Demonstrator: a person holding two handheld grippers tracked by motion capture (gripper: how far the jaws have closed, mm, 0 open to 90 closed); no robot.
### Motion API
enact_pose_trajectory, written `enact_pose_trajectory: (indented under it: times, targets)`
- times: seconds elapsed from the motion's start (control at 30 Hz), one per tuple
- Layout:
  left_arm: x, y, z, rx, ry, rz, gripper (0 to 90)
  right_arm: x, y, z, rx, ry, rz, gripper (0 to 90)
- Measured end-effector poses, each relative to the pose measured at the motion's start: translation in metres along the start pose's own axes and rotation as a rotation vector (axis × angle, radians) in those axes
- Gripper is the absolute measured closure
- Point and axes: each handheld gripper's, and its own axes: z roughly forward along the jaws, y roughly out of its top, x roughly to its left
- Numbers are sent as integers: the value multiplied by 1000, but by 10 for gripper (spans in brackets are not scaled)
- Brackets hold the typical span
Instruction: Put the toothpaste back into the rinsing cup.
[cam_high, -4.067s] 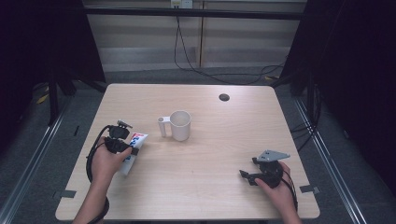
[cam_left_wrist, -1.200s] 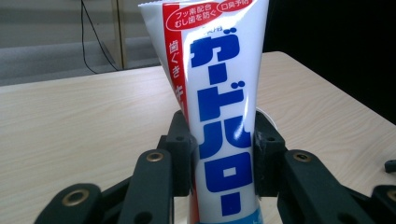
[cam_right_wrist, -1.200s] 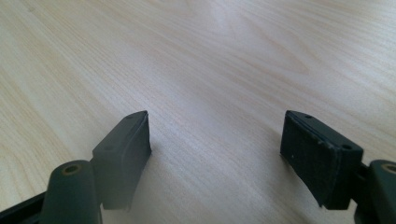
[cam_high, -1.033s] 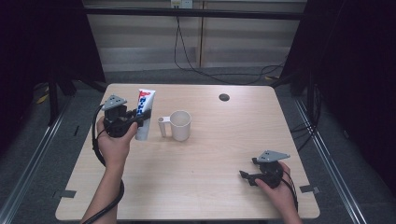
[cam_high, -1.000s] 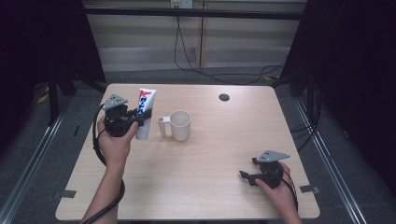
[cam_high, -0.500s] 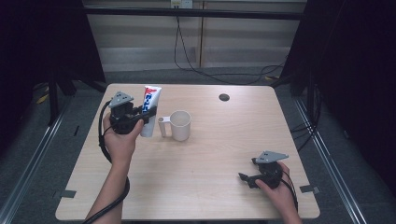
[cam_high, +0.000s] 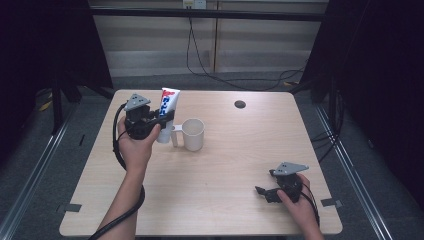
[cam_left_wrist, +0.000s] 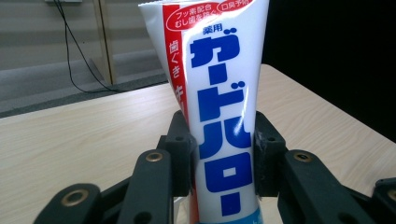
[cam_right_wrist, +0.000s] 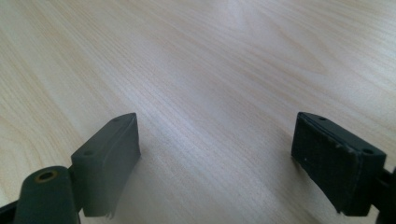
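Observation:
A white toothpaste tube (cam_high: 166, 112) with blue and red lettering stands upright in my left gripper (cam_high: 161, 121), which is shut on its lower half, just left of a white mug (cam_high: 193, 134). In the left gripper view the tube (cam_left_wrist: 219, 107) rises between the two black pads (cam_left_wrist: 182, 154), which press on both of its sides. My right gripper (cam_high: 264, 192) rests low over the table's front right part, open, with bare wood between its pads (cam_right_wrist: 116, 154).
The light wooden table (cam_high: 235, 165) has a small dark round spot (cam_high: 240, 104) near its far edge. Dark floor and cables lie beyond the table. A black cable (cam_high: 120, 150) loops from the left gripper down along the forearm.
The left gripper has lifted the tube off the table, stood it upright and carried it back and to the right, closer to the mug. The right gripper has stayed put.

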Motion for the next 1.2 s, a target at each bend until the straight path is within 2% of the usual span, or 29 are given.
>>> enact_pose_trajectory:
  times: [0.3,0.7,0.97,1.2]
  targets:
    - [-5,5,9,-4,-11,9,662,0,0,0,0,0,1,148]
    - [-9,3,24,-6,-18,9,660,0,0,0,0,0,1,149]
    - [-13,7,32,1,-21,31,658,0,0,0,0,0,0,149]
    - [-16,9,42,2,-35,30,657,0,0,0,0,1,0,149]
